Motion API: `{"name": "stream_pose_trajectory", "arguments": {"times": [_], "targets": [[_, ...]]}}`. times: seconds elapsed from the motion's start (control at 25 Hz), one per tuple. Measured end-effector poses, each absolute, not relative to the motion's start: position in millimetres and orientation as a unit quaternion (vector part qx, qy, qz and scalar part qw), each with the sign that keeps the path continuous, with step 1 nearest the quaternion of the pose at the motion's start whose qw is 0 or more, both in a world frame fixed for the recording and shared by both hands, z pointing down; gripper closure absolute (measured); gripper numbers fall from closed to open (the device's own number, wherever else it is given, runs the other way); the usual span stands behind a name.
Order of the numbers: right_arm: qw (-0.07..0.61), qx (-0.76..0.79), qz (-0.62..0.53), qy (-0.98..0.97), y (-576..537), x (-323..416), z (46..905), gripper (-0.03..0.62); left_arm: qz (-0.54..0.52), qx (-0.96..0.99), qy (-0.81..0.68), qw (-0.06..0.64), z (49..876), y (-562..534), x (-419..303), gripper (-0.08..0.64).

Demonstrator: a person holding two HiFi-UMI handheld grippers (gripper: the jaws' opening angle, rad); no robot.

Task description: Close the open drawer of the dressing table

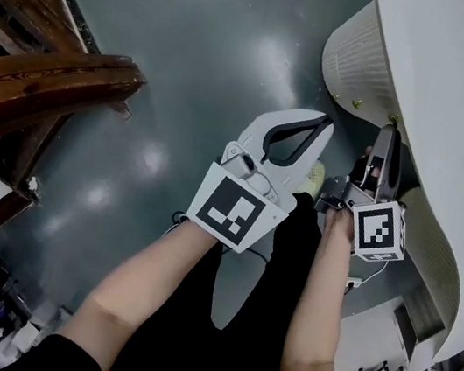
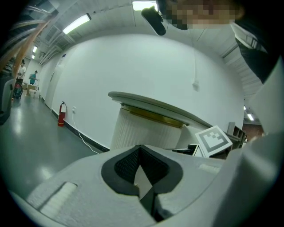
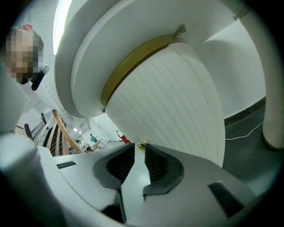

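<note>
The white dressing table (image 1: 459,105) stands at the right, its ribbed curved drawer front (image 1: 351,55) bulging out under the top. My right gripper (image 1: 391,133) points at that front (image 3: 177,97), under a gold band. Its jaws stand a little apart, and a small gold knob (image 3: 143,144) sits right at their tips; I see no pad pressing on it. My left gripper (image 1: 325,124) hangs over the floor to the left of the right one, shut with its tips together (image 2: 140,148) and nothing in them. The drawer front (image 2: 142,128) lies ahead of it.
A wooden stair rail (image 1: 45,85) runs along the left over the dark glossy floor (image 1: 204,42). A red fire extinguisher (image 2: 61,114) and a cable (image 2: 84,137) sit by the white wall. A white column (image 3: 273,124) stands right of the table.
</note>
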State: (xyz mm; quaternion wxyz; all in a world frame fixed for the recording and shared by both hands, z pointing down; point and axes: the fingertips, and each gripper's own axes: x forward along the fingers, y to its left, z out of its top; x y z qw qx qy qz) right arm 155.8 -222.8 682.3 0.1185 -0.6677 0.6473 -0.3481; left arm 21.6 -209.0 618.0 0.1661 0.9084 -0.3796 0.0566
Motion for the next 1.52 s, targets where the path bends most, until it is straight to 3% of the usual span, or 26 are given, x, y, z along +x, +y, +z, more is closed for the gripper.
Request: {"name": "stream_pose_trajectory", "arguments": {"times": [0.28,0.76,1.52], "targets": [[0.082,-0.639,-0.356,0.677,-186.1,128.2,639.1,0.566,0.075,0.907,-0.371,0.183,571.4,-180.6,22.6,0.551],[0.045,-0.595,-0.321,0.736,-145.9,94.8,500.8,0.575,0.081,0.919,-0.337,0.190,456.7,-136.4,27.2,0.551],[0.031,-0.556,-0.214,0.802,-114.7,80.9,283.3,0.577,0.038,0.934,-0.328,0.138,257.4,-106.8,28.4,0.551]]}}
